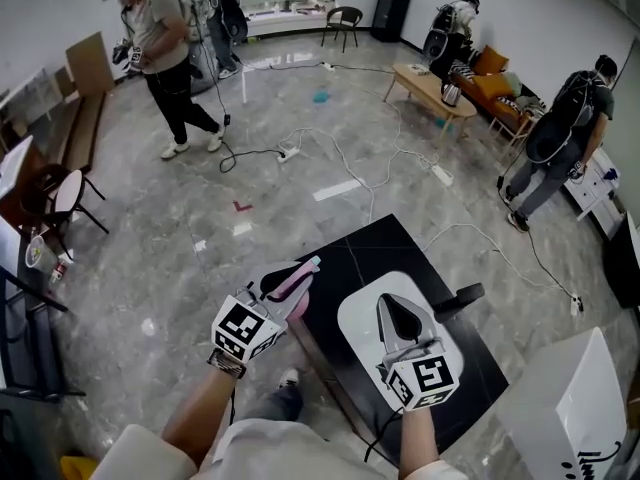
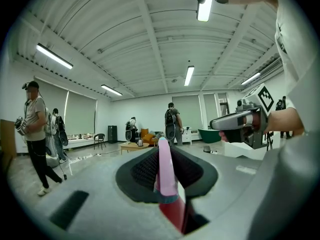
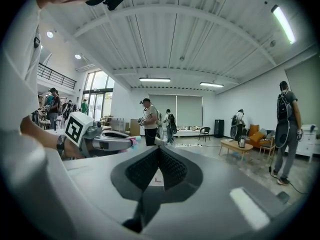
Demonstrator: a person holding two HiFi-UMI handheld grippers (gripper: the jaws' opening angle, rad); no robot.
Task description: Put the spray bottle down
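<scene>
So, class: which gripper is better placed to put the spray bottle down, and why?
Left. The left gripper is shut on the pink spray bottle, at the black table's edge; the right gripper is shut on nothing.

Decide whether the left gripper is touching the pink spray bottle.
Touching. In the left gripper view, the left gripper clamps the pink spray bottle between its jaws.

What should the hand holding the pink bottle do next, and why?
Probably move the left gripper a little further over the black table and lower it. Its jaws are clamped on the pink spray bottle, which hangs in the air by the table's near edge, resting on nothing.
</scene>
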